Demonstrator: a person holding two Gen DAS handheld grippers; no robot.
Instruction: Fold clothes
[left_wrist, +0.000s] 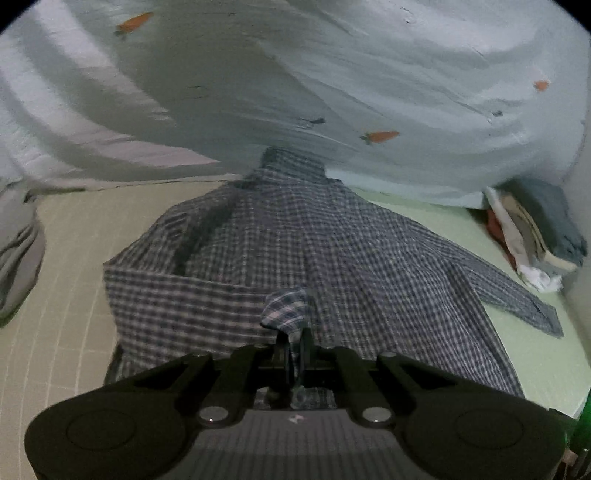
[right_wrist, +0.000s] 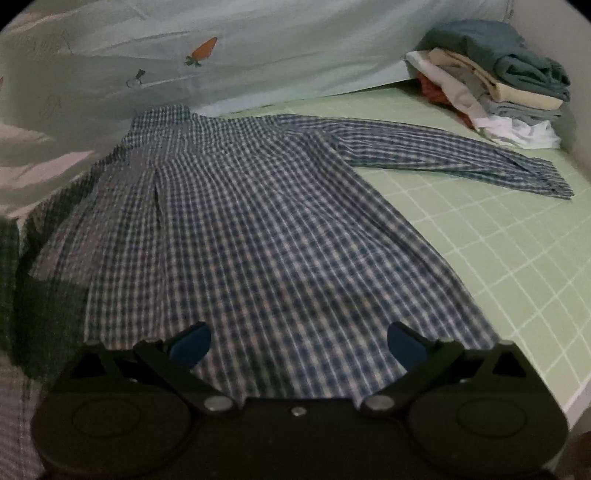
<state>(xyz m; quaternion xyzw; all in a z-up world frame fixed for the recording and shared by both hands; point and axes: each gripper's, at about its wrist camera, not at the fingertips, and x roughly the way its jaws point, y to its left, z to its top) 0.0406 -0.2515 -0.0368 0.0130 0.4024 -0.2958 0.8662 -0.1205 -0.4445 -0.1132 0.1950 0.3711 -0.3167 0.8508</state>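
Your checked shirt (right_wrist: 236, 221) is thin woven cotton in blue and white plaid, spread flat on the pale green gridded mat (right_wrist: 491, 258) with its collar toward the blanket. One long sleeve (right_wrist: 443, 155) reaches out from the shirt toward the stack of folded clothes (right_wrist: 495, 85). Your left tongs (left_wrist: 293, 347) are closed tight on a small puckered fold of the shirt's fabric, lifted just off the shirt. Your right tongs (right_wrist: 299, 347) stand wide apart over the shirt's hem, their blue pads gripping nothing. Beyond the shirt's collar lies a soft, rumpled, pale blue blanket (left_wrist: 332, 74) printed with small orange carrots. Only the left view shows a grey crumpled cloth (left_wrist: 18, 251) off the shirt's far side.
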